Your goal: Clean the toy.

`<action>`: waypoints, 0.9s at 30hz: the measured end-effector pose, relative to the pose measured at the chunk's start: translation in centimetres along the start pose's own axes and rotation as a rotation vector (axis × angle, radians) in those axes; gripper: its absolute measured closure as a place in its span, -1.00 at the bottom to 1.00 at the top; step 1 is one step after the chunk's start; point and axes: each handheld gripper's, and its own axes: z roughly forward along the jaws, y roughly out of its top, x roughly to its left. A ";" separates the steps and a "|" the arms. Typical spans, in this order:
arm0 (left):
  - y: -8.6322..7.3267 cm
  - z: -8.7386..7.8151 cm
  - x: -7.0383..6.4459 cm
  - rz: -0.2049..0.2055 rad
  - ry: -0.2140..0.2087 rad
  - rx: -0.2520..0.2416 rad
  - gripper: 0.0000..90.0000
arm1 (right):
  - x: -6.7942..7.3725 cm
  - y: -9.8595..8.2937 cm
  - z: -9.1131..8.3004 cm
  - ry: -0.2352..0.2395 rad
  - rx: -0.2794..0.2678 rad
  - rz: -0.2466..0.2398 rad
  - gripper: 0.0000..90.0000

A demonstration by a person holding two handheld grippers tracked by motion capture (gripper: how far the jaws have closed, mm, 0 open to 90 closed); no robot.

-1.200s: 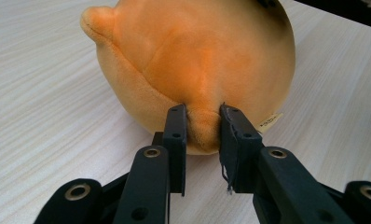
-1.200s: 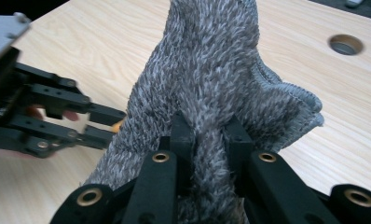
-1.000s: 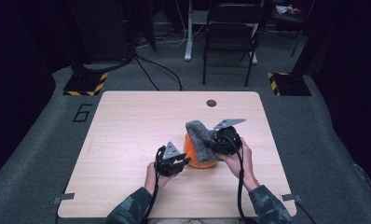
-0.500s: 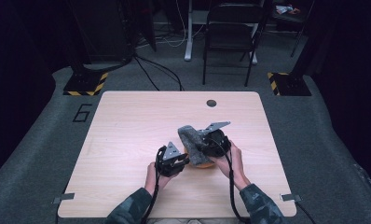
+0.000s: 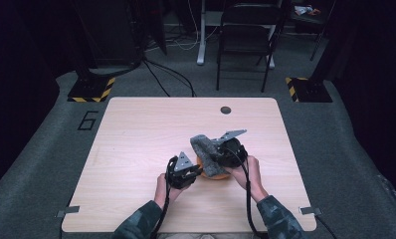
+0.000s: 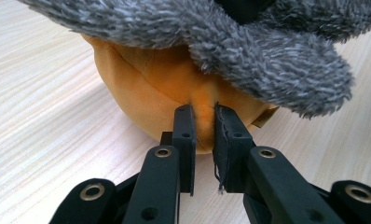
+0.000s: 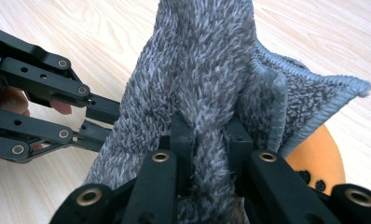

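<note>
An orange plush toy [image 6: 151,88] rests on the wooden table [image 5: 136,129], draped by a fuzzy grey cloth [image 7: 202,60]. My left gripper [image 6: 203,122] is shut on a fold of the orange plush at its lower edge. My right gripper [image 7: 208,133] is shut on a bunched ridge of the grey cloth and holds it over the toy. In the high view the cloth [image 5: 206,147] lies between the left gripper [image 5: 197,171] and the right gripper [image 5: 221,155], near the table's front middle. Orange plush with dark spots [image 7: 316,161] peeks out under the cloth's stitched edge.
A dark round hole [image 5: 226,110] sits near the table's far edge. A folding chair [image 5: 246,40] and cables stand on the floor beyond. Bare tabletop spreads to the left and far side.
My right gripper has carried the grey cloth leftward and down, covering more of the orange plush. The left gripper has stayed in place on the plush.
</note>
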 end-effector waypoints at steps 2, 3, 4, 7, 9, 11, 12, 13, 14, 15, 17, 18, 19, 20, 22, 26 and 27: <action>0.0 0.0 0.0 0.001 -0.002 0.000 0.77 | -0.2 -0.1 -0.1 0.005 0.003 0.002 0.74; 0.0 0.0 0.0 0.004 -0.002 -0.001 0.77 | -0.4 -0.2 -0.3 0.014 0.006 0.026 0.74; 0.1 0.0 -0.1 0.003 -0.002 0.000 0.77 | -0.6 -0.3 -0.5 0.010 0.005 0.024 0.74; 0.0 0.0 0.0 -0.001 -0.008 0.001 0.77 | -1.1 -0.6 -0.8 0.003 0.011 0.038 0.74; 0.0 -0.1 0.0 0.000 -0.008 0.002 0.77 | -1.5 -0.8 -1.0 0.003 0.010 0.053 0.74; 0.0 0.0 0.1 0.000 -0.006 -0.002 0.77 | -1.8 -1.1 -1.2 -0.003 0.009 0.061 0.74; 0.0 0.0 0.1 0.000 -0.006 -0.002 0.77 | -1.8 -1.1 -1.2 -0.003 0.009 0.061 0.74; 0.0 0.0 0.0 0.001 -0.008 -0.004 0.77 | -2.1 -1.5 -1.4 -0.008 0.012 0.084 0.74; 0.0 0.0 0.0 0.001 -0.008 -0.004 0.77 | -2.1 -1.5 -1.4 -0.008 0.012 0.084 0.74; 0.0 0.0 0.0 0.002 -0.011 0.000 0.77 | -2.6 -1.8 -1.6 -0.017 0.011 0.085 0.74; 0.0 0.0 0.0 0.002 -0.013 0.000 0.77 | -2.8 -2.0 -1.7 -0.019 0.014 0.085 0.74; 0.0 0.0 0.0 -0.001 -0.013 -0.001 0.77 | -3.0 -2.1 -1.7 -0.025 0.009 0.093 0.74; 0.0 -0.1 0.1 0.003 -0.010 -0.005 0.77 | -3.4 -2.4 -1.8 -0.023 0.017 0.109 0.74; 0.0 -0.1 0.1 0.003 -0.010 -0.005 0.77 | -3.4 -2.4 -1.8 -0.023 0.017 0.109 0.74; 0.0 -0.1 0.2 0.002 -0.012 0.000 0.77 | -4.1 -2.6 -1.9 -0.027 0.026 0.128 0.74; 0.0 0.0 0.1 0.001 -0.012 -0.001 0.77 | -4.8 -3.2 -2.0 -0.023 0.022 0.151 0.74; 0.0 0.0 0.1 0.003 -0.014 0.001 0.77 | -4.9 -3.3 -2.1 -0.021 0.029 0.156 0.74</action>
